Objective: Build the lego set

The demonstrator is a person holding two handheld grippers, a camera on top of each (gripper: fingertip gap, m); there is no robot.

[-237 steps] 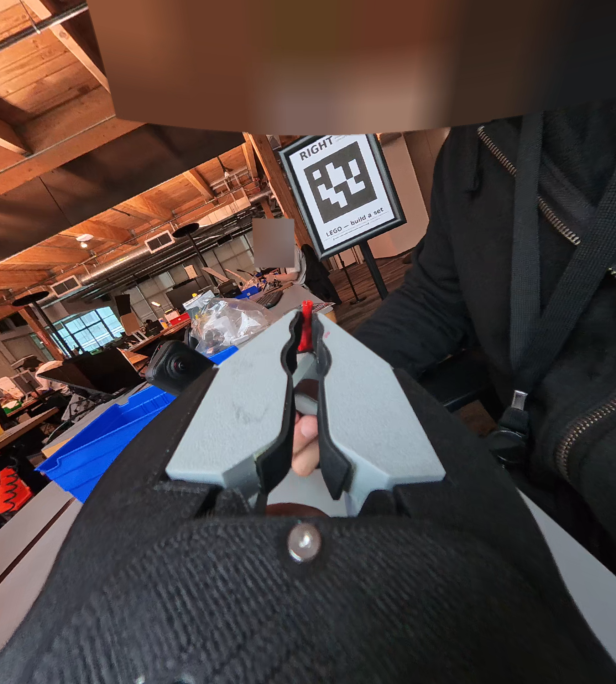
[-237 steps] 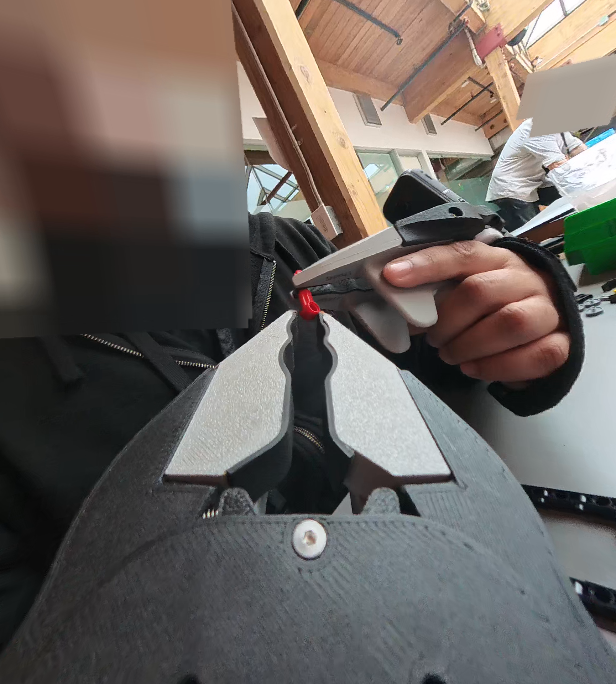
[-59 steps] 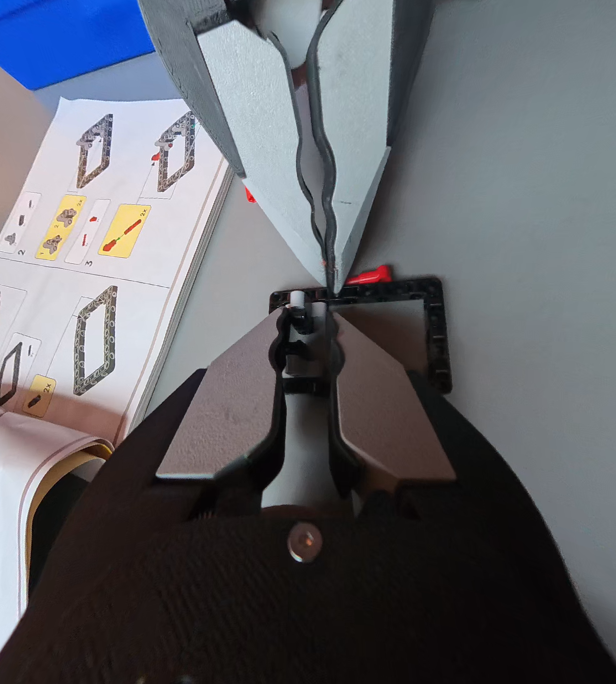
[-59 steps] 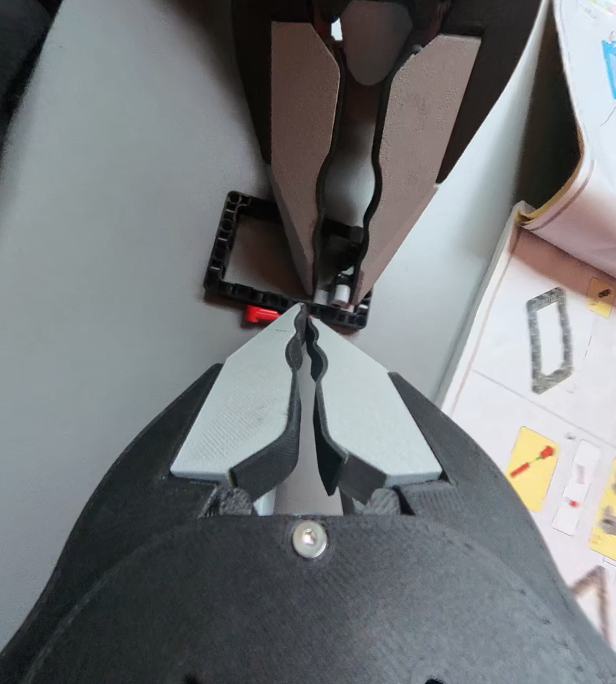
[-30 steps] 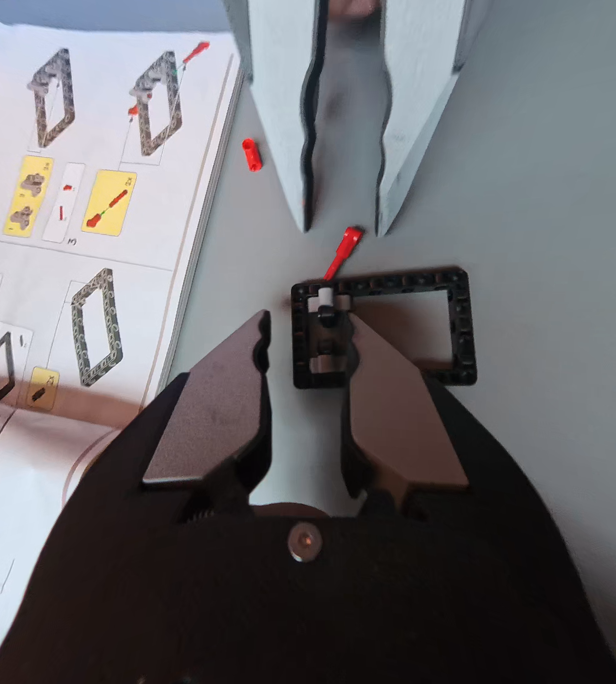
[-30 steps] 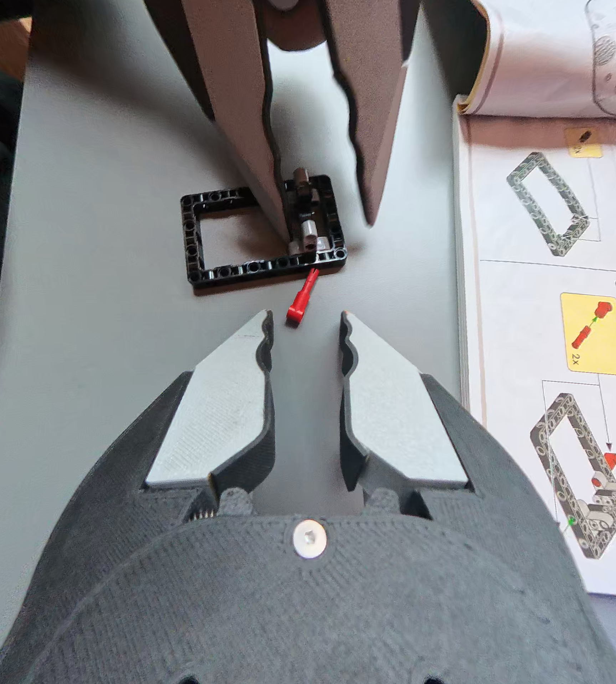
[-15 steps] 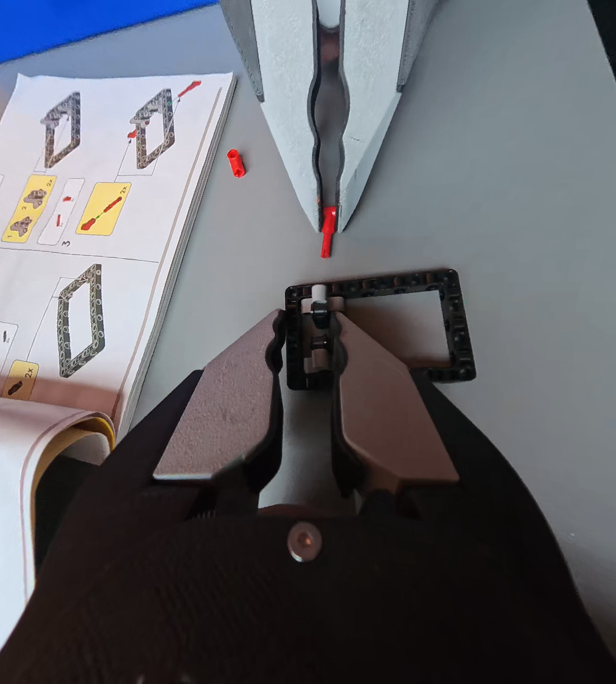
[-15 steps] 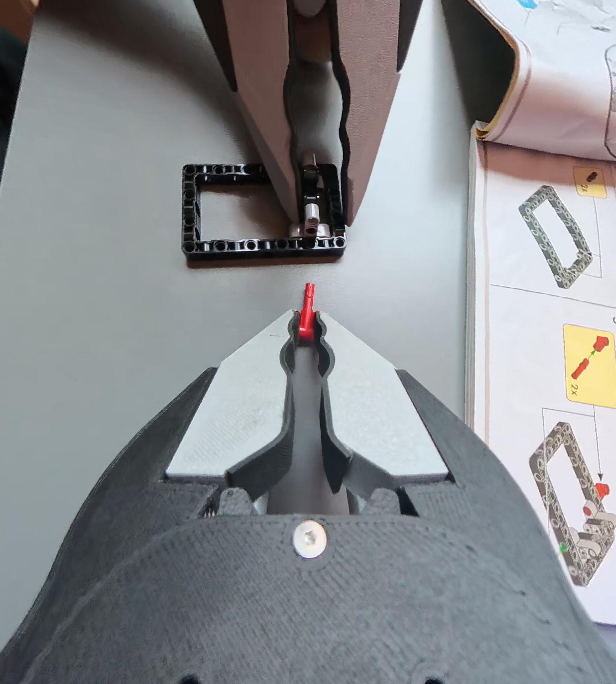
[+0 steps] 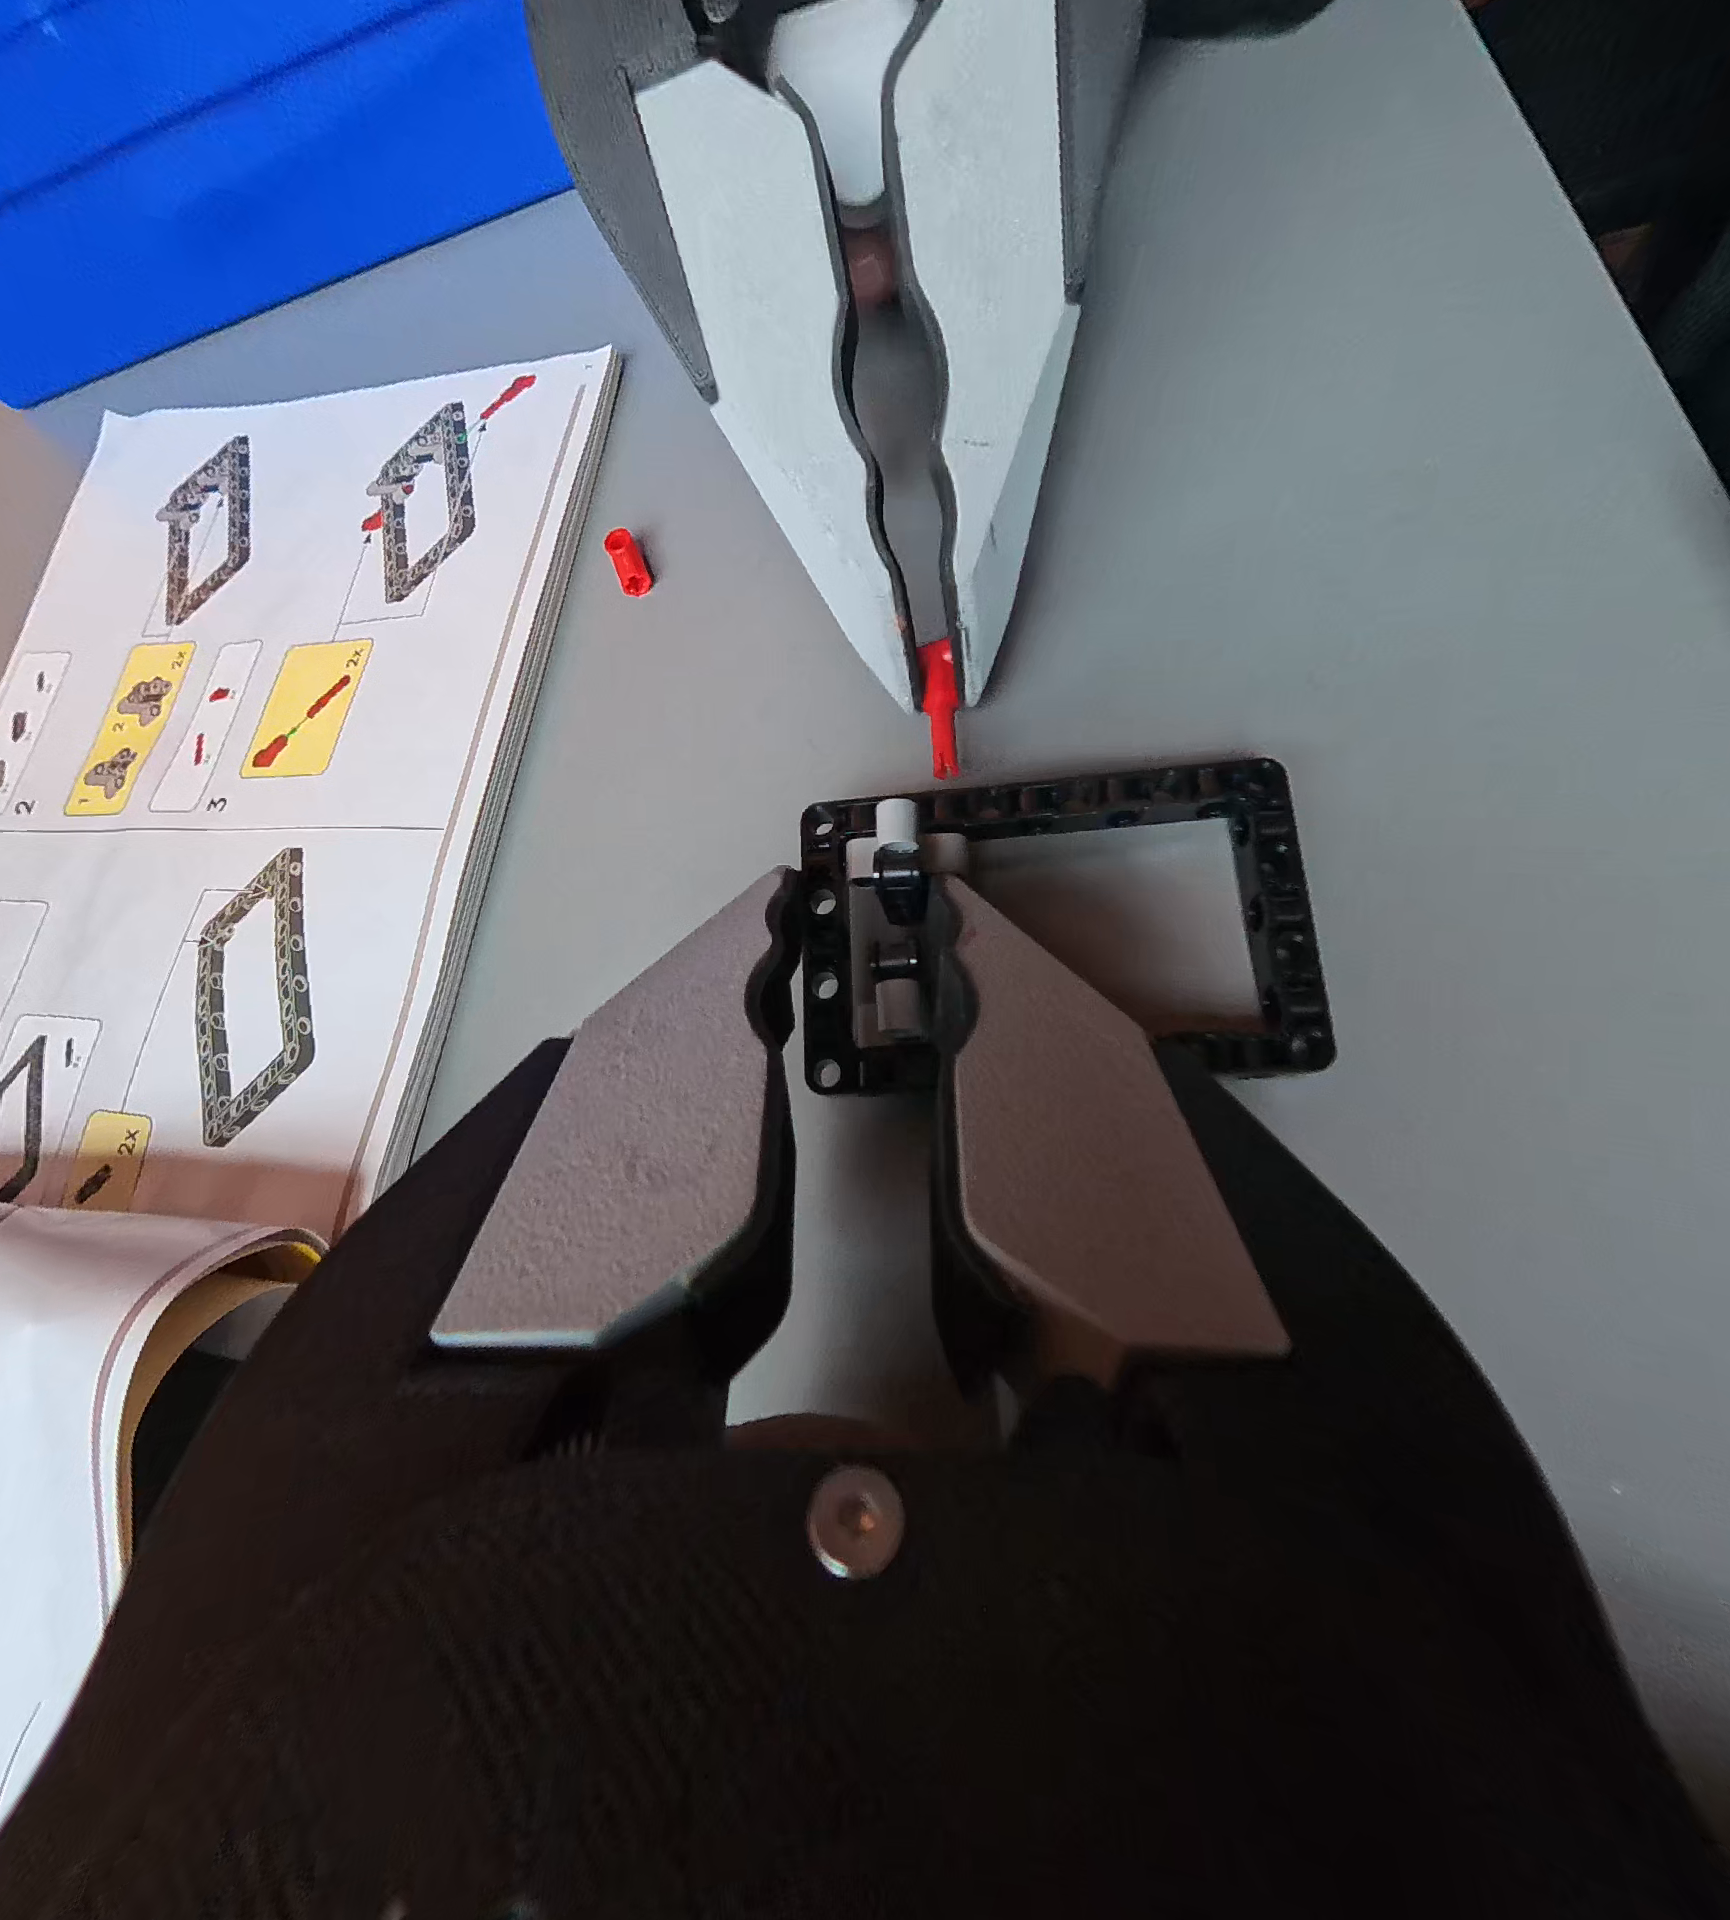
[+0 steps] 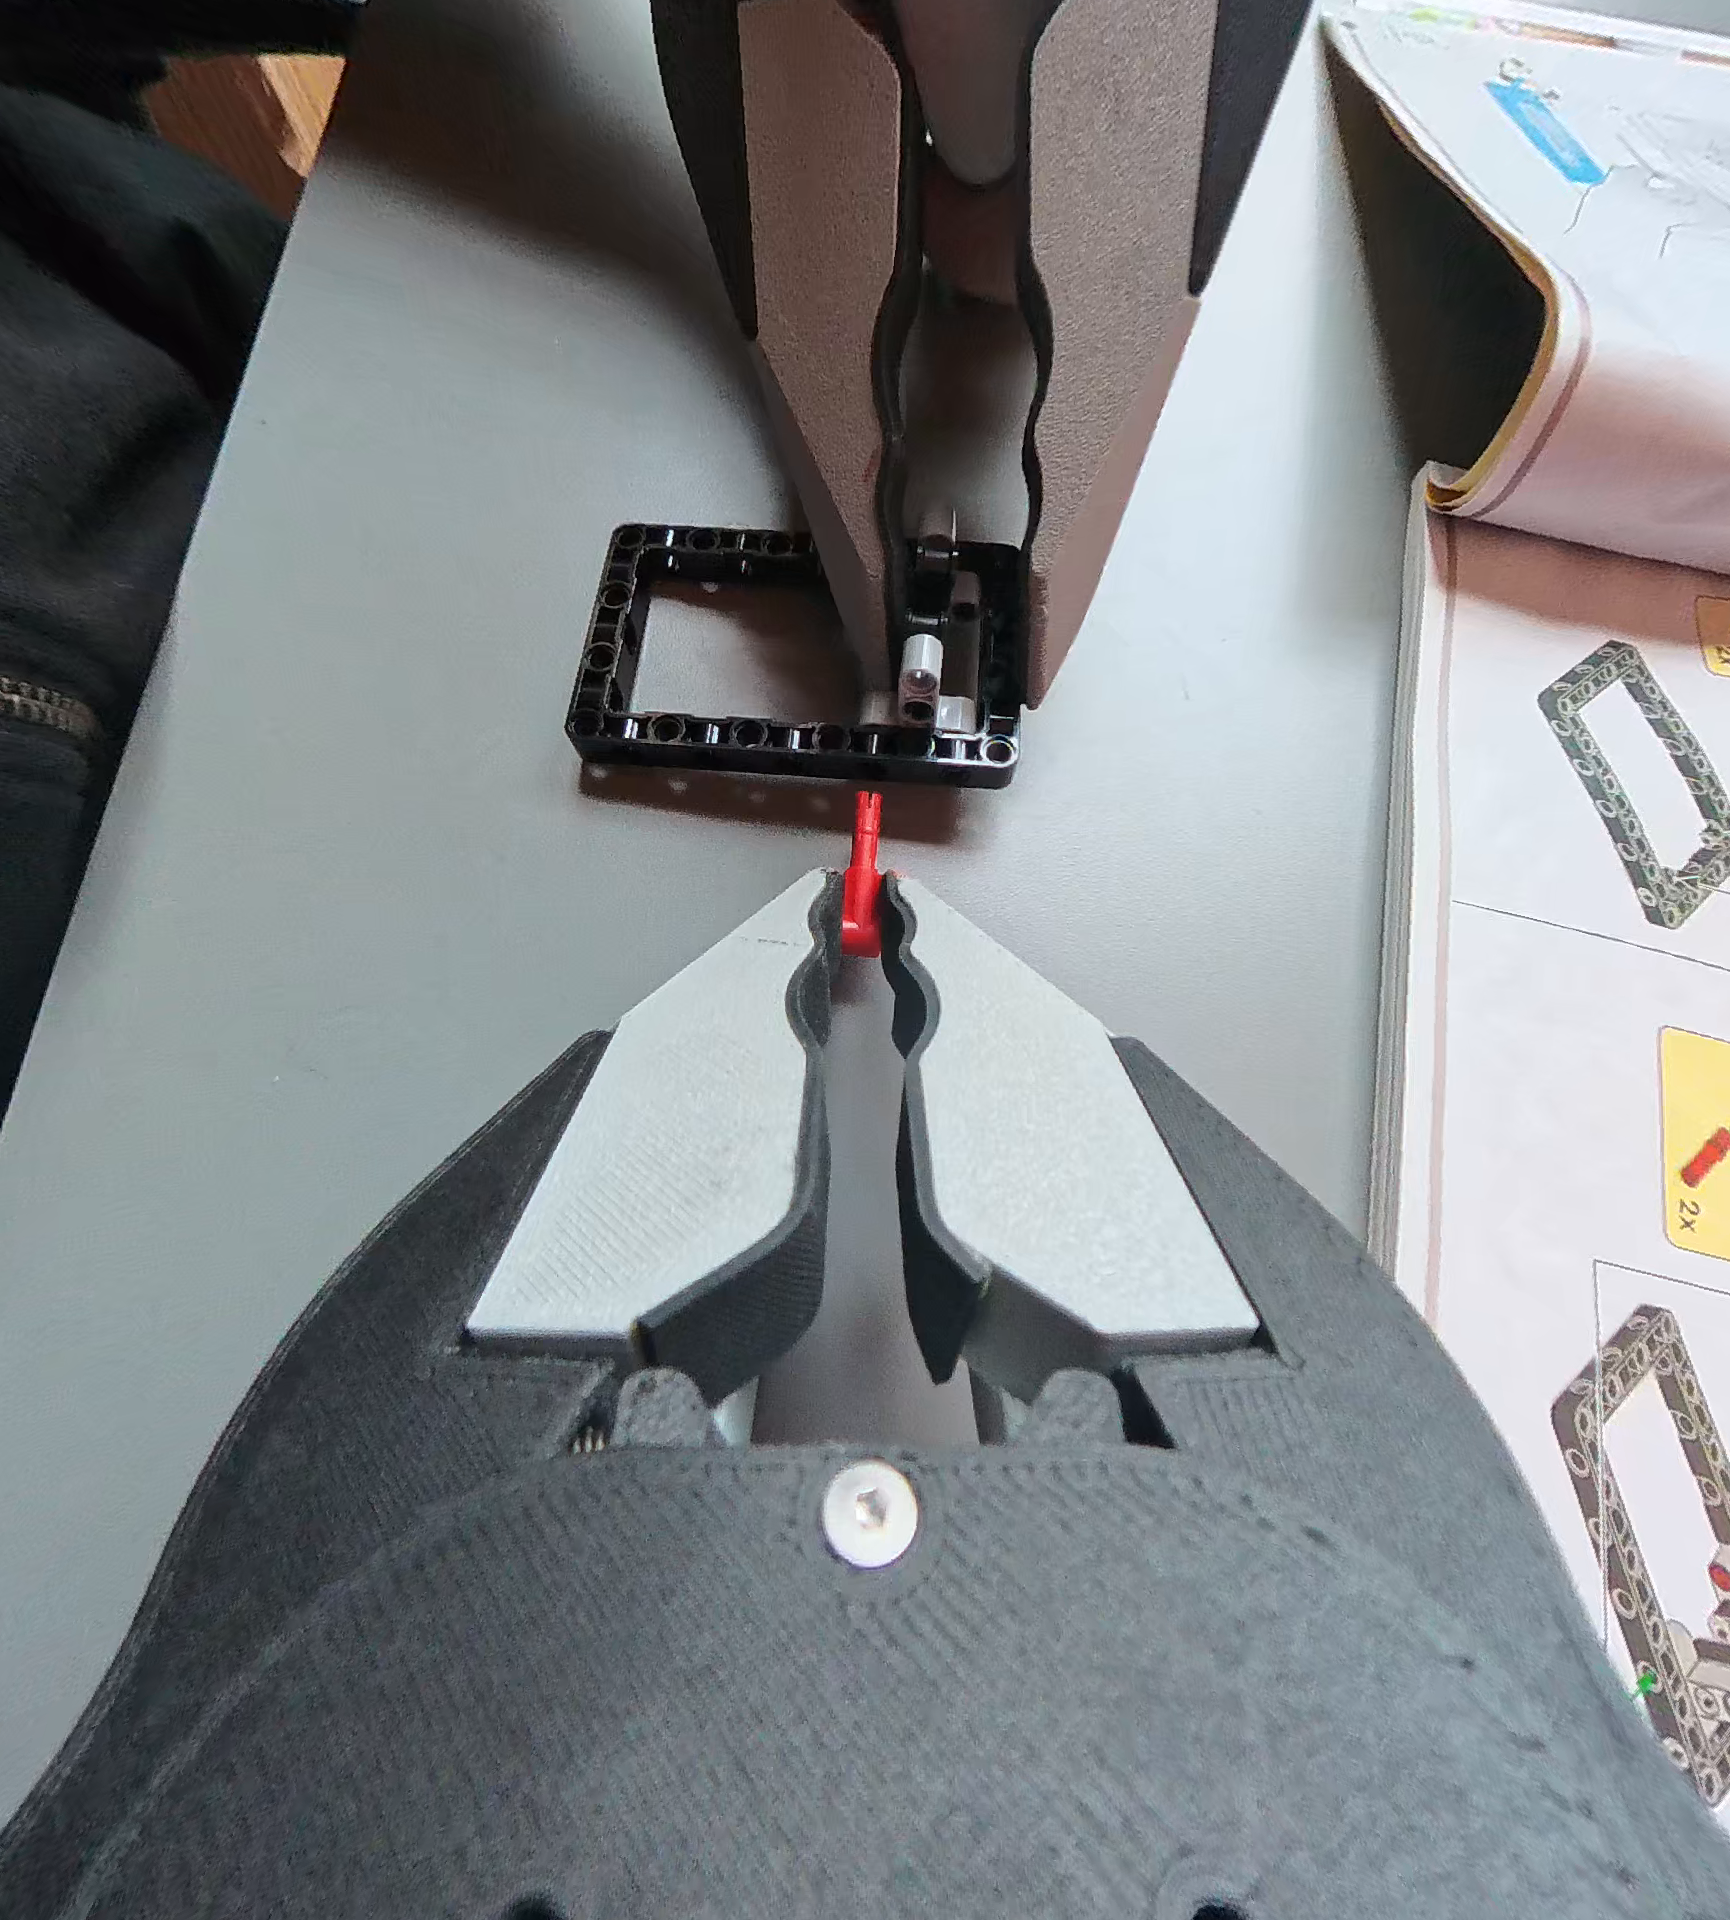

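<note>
- Step in hand, as I judge it: seating a red axle pin (image 10: 863, 871) into the long side of the black rectangular beam frame (image 10: 799, 744). The open instruction booklet (image 10: 1609, 935) at 3 o'clock in the right wrist view pictures a red pin going into such a frame.
- Right hand-held gripper (image 10: 859, 896): fingers nearly closed, pinching the pin's thick end at the very tips; the thin shaft juts toward 12 o'clock, its tip just short of the frame's near edge, not yet touching as far as I can tell.
- Left hand-held gripper (image 9: 866, 914): fingers partly closed, straddling the short end of the frame where the grey and black connector pieces (image 9: 897, 883) sit. It appears to steady that end; contact on the right finger is hard to confirm.
- Frame lies flat on the grey worktop (image 9: 1412, 520), between the two grippers.
- A loose red bush (image 9: 629, 562) lies on the worktop at 10 o'clock from the frame in the left wrist view, just beside the booklet's edge.
- Next move calls for: lining the shaft with one side hole, a straight push toward 12 o'clock, and the left gripper bracing so the frame does not slide.
- Hard to make out: which hole the pin faces; the frame's side holes are foreshortened. The left fingers hide part of the connector assembly and the frame's far rail.
- A blue bin (image 9: 165, 156) is cut off at 11 o'clock in the left wrist view.
</note>
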